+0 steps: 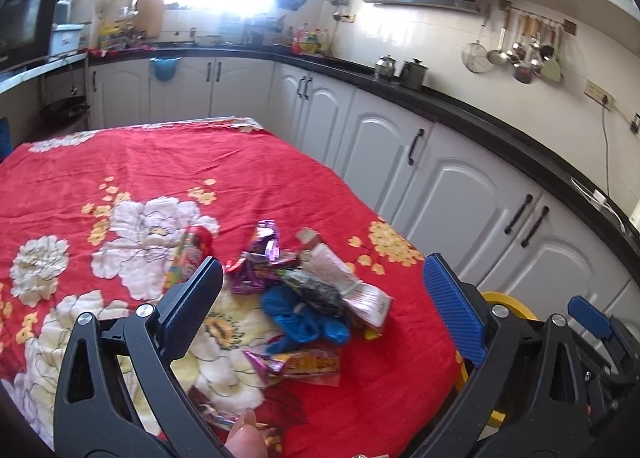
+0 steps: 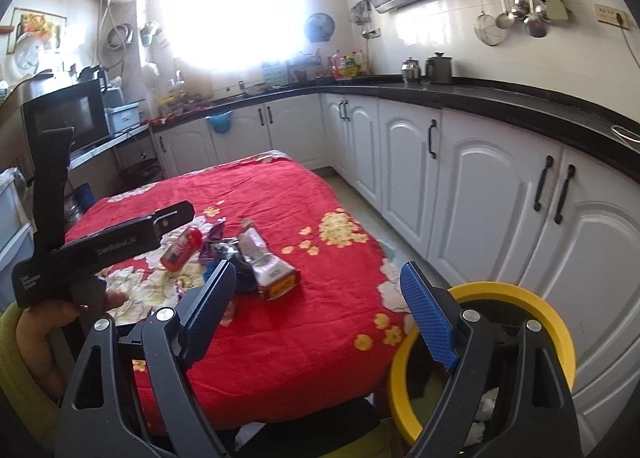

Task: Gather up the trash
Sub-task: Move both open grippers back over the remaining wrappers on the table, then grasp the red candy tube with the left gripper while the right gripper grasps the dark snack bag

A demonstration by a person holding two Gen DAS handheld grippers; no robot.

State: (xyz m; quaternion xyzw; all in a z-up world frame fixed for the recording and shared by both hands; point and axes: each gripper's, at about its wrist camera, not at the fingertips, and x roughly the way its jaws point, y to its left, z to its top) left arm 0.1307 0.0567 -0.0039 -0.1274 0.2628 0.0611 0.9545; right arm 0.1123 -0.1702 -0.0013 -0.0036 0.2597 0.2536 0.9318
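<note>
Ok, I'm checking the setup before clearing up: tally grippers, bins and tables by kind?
Black two-finger grippers with blue pads: 2 (left gripper, right gripper)
Round yellow-rimmed bin: 1
Table under red floral cloth: 1
Total: 4

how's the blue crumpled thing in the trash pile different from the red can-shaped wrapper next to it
The blue crumpled thing is solid blue, soft and bunched with no clear shape; the red wrapper is printed, glossy and roughly cylindrical. The blue one sits within the heap, under other wrappers; the red one lies apart at the heap's left edge, on its side. Both rest on the red flowered cloth, ungripped.
</note>
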